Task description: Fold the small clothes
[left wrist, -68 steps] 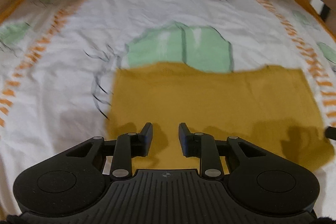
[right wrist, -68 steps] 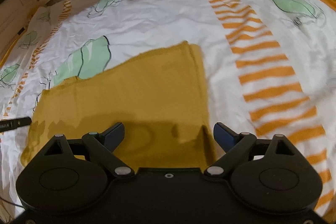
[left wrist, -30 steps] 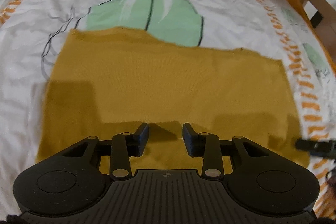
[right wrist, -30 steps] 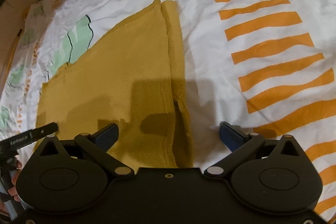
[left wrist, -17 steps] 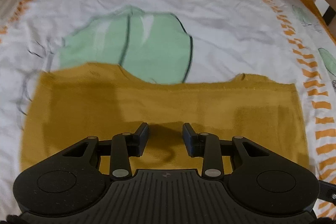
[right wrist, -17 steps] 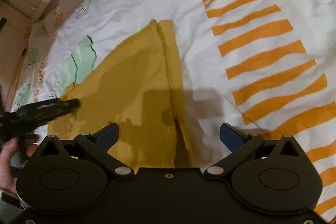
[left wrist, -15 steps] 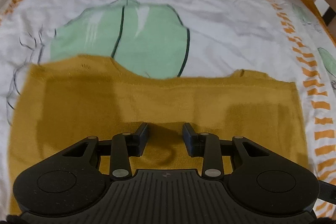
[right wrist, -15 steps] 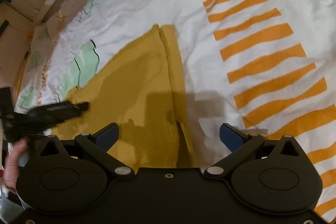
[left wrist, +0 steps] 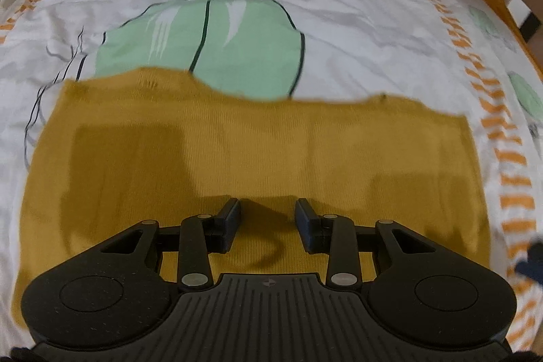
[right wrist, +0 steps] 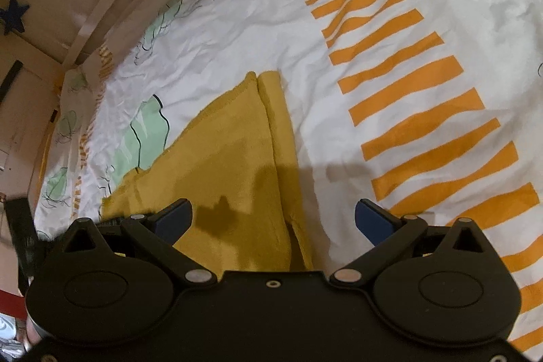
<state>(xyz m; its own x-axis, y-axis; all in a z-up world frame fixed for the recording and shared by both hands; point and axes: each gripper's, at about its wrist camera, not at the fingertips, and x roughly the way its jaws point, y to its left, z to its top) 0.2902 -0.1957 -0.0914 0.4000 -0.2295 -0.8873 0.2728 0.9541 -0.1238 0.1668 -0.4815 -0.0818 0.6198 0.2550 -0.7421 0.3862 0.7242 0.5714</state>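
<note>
1. The left gripper hovers over the near middle of the mustard cloth, jaws partly apart and empty.
2. The mustard cloth lies flat and folded on the printed bedsheet, covering the near edge of a green leaf print.
3. The right gripper hangs above the cloth's right edge, jaws wide apart, holding nothing.

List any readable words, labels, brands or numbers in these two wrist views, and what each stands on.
None can be read.
left gripper body: a small round emblem, no letters legible.
bedsheet: leaf drawings and orange stripes only.
mustard cloth: no tag or print shows.
</note>
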